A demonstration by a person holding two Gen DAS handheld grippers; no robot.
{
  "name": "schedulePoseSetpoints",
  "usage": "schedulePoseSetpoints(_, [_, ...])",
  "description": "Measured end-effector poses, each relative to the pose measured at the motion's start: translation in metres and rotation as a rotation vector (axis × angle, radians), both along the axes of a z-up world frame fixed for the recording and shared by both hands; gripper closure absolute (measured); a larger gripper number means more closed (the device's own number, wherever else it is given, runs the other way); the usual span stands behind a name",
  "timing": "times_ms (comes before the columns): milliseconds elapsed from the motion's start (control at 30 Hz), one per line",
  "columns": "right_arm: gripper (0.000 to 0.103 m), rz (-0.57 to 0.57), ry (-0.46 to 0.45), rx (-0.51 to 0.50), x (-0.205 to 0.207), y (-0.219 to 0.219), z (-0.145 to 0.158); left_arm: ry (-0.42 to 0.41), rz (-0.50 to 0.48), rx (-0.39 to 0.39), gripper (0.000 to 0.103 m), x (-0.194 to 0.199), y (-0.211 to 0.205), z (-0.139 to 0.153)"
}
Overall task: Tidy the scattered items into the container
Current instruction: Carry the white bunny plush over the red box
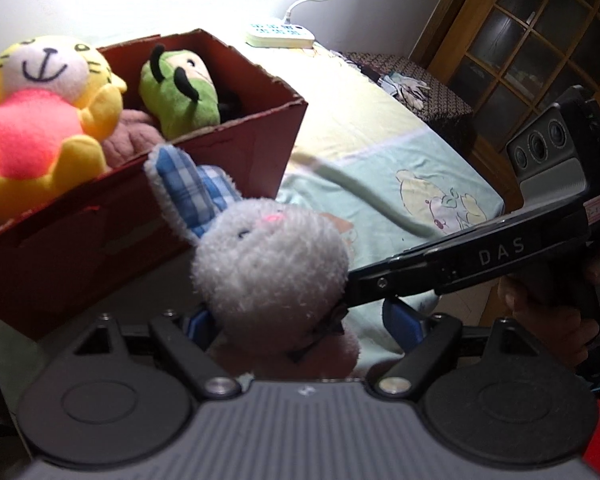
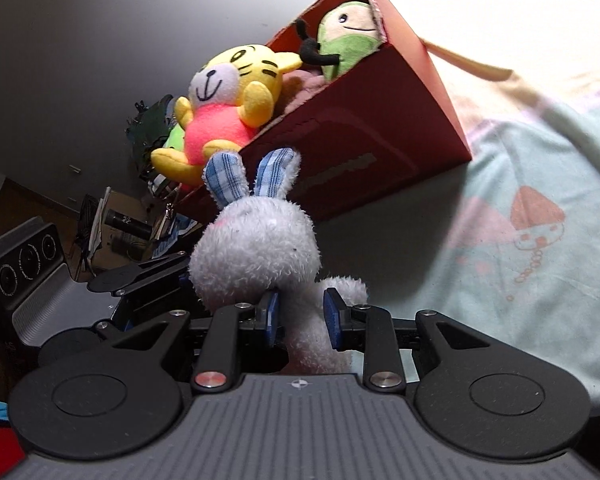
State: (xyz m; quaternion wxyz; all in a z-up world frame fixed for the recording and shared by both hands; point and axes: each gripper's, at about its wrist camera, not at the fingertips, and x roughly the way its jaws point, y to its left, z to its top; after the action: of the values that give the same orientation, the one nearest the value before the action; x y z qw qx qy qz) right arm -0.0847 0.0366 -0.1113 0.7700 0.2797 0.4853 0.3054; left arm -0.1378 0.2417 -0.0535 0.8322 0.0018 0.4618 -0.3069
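Gripping a white plush rabbit [image 2: 256, 252] — both hand-held grippers, beside the red box [image 2: 364, 148].

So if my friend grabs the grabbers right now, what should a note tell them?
Right gripper: shut on the white bunny, low on its body.
Left gripper: jaws around the bunny; whether they press is unclear.
Bunny is held beside the red box, not inside yet.
Done: yellow tiger, green plush and something pink are in the box.
Left: put the bunny in the box and let go.
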Motion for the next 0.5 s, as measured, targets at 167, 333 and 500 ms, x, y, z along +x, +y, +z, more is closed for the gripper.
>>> schedulePoseSetpoints(167, [0.075, 0.011, -0.025, 0.021, 0.001, 0.004, 0.006, -0.03, 0.016, 0.022, 0.018, -0.003, 0.003, 0.01])
schedulePoseSetpoints(333, [0.075, 0.016, -0.053, 0.031, 0.002, 0.009, 0.014, -0.064, 0.033, 0.035, 0.018, -0.007, 0.007, 0.02])
schedulePoseSetpoints(500, [0.075, 0.02, -0.083, 0.037, 0.002, 0.011, 0.022, -0.092, 0.042, 0.029, 0.018, -0.01, 0.011, 0.028])
